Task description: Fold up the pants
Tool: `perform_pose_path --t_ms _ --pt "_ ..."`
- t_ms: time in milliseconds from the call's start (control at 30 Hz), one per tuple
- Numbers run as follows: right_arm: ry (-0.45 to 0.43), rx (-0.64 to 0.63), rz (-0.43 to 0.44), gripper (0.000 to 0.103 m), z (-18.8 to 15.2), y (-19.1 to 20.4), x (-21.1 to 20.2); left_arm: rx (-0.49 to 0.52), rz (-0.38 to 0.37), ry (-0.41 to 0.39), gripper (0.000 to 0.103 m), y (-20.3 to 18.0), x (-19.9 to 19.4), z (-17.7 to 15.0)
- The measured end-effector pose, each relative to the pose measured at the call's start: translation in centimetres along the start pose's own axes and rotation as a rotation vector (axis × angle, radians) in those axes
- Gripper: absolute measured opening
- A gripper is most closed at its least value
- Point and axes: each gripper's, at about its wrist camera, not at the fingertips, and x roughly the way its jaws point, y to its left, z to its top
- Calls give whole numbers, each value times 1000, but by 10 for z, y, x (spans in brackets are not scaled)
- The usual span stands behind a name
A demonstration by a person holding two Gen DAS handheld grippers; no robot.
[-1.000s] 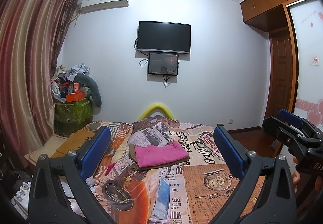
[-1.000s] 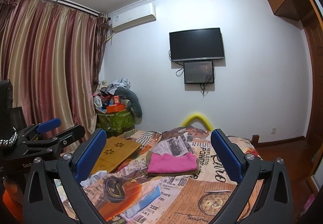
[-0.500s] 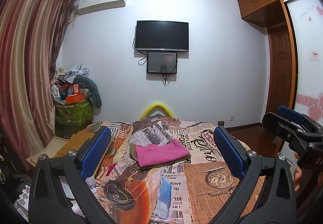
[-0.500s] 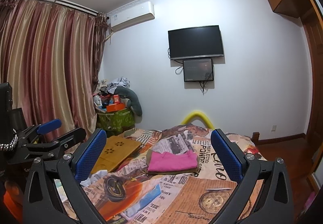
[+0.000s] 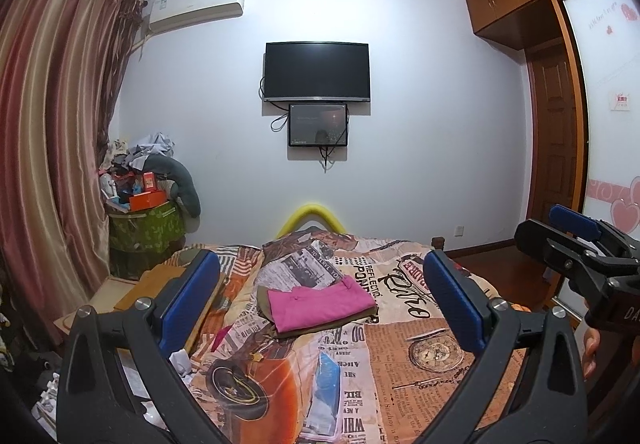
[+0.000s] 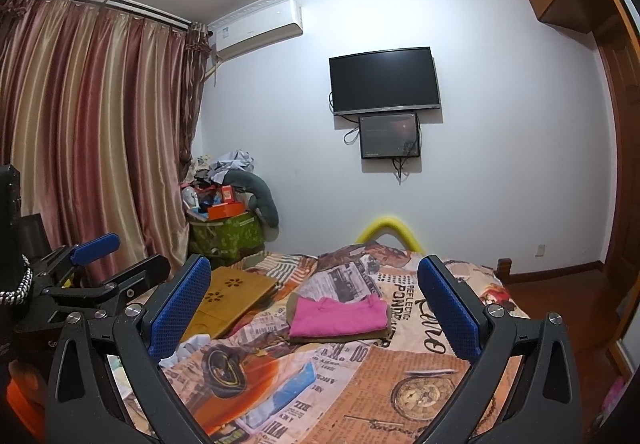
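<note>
Folded pink pants lie on top of a folded olive garment in the middle of the bed; both show in the right wrist view too, pink on olive. My left gripper is open and empty, raised well above and short of the pile. My right gripper is open and empty, also raised back from the pile. The right gripper shows at the right edge of the left view; the left gripper shows at the left edge of the right view.
The bed has a newspaper-print cover. A wooden lap tray lies on its left side. A green box piled with clutter stands by the curtain. A TV hangs on the far wall. A wardrobe is at right.
Both grippers have tilted up slightly and drawn back a little; the pile sits a touch lower in both views. The jaws stay open and the pile has not moved.
</note>
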Motion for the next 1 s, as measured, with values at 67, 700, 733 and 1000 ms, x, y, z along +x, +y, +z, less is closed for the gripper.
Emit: perform_pose_path --t_ms 67,700,733,1000 --pt "0 2 -2 103 -1 0 0 -3 -3 2 103 1 0 0" --pt "-5 3 -12 103 -3 -3 -1 -8 -36 8 103 1 3 1" --pt "-5 3 -13 103 -3 -4 -1 -7 -37 9 103 1 3 2" --pt "-6 2 -22 103 -3 -4 0 -17 -44 22 103 4 5 3"
